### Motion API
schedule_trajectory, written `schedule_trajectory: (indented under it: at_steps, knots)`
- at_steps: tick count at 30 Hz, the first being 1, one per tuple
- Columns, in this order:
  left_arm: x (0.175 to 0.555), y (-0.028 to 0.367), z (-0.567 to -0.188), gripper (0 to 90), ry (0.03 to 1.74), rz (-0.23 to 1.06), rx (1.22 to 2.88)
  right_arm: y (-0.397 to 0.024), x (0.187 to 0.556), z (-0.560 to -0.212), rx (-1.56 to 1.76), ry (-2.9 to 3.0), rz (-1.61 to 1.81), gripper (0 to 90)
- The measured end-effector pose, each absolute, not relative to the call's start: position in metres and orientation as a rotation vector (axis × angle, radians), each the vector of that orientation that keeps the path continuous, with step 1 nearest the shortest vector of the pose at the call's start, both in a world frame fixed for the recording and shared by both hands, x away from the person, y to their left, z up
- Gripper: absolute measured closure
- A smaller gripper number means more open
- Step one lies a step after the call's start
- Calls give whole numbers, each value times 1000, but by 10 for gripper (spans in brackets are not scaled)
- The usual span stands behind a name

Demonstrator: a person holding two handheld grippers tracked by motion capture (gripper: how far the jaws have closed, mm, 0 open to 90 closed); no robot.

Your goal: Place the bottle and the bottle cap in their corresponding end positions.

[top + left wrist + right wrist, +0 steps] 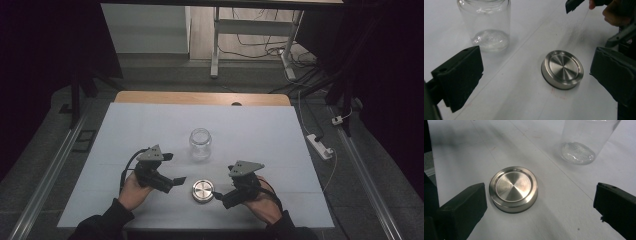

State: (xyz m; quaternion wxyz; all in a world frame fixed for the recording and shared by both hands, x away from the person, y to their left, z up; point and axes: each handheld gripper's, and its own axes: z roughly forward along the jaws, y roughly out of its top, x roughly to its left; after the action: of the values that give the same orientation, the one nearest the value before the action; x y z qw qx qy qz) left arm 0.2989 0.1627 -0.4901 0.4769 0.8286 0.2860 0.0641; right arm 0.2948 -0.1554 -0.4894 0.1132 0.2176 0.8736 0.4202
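Steel lid (203, 191) lay flat on the table (260, 135) between my two open grippers from above, in front of the empty jar (200, 144); the left gripper view put it toward the right jaw, and the right gripper view beside the left jaw, so I judged centring first wisest.

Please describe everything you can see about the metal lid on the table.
The metal lid is round and low, of brushed silvery steel by its look, with a raised rim around a flat centre. It lies flat on the white table cover, apart from the open glass jar behind it. Nothing touches it. The left gripper and right gripper flank it, fingers spread.
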Motion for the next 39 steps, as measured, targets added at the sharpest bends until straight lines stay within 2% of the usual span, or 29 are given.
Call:
schedule_trajectory:
  at_steps: [30,39]
  knots:
    - [220,252,-500,0,921,256,1952,-220,283,-484,845,2446,1203,0]
    - [197,280,-505,0,1007,285,1878,-248,277,-485,943,2377,1195,0]
